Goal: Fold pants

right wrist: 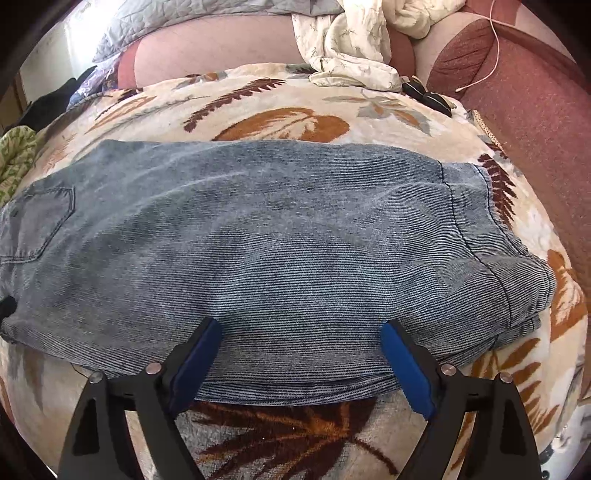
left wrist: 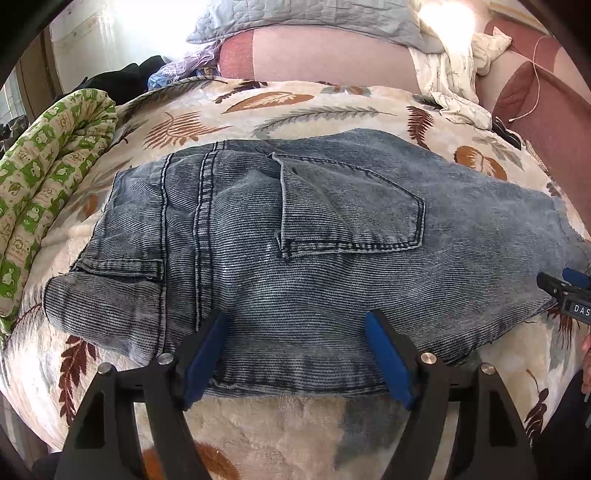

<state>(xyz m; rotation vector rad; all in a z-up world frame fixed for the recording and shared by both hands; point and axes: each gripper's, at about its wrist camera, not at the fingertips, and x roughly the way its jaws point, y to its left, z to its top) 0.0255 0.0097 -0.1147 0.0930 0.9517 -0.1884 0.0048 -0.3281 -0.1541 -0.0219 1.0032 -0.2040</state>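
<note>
**Folded jeans on the leaf blanket, both tongs wide open**

Bedroom-ish setting: cream plush blanket (left wrist: 303, 110) with brown, orange and grey feather and leaf print, spread over what looks like a bed or couch. Pinkish-maroon upholstery (right wrist: 524, 122) across the top and right of the right wrist view, with a thin white cable (right wrist: 491, 55) trailing over it. Grey quilted cover (left wrist: 306, 18) at top centre of the left wrist view, crumpled white floral sheet (right wrist: 351, 48) at upper right. Rolled green-and-cream patterned quilt (left wrist: 48, 192) along the left edge, dark clothes (left wrist: 125, 81) piled behind it.

Faded blue jeans (left wrist: 295, 236) lying flat across the middle of the blanket, already folded lengthwise, back pocket (left wrist: 351, 210) facing up in the centre of the left view, waistband end toward the left. Leg hems (right wrist: 517, 258) stacked at the right side of the right view.

Left gripper (left wrist: 295, 354) at bottom centre, blue pads spread wide, straddling the near folded edge of the denim; gripping nothing, tips right at or just above the cloth, contact hard to call. Right gripper (right wrist: 301, 354) same deal further along the leg: wide open, nothing clamped. Also poking in at the right edge of the left view, beside a bit of a hand (left wrist: 585, 362).
</note>
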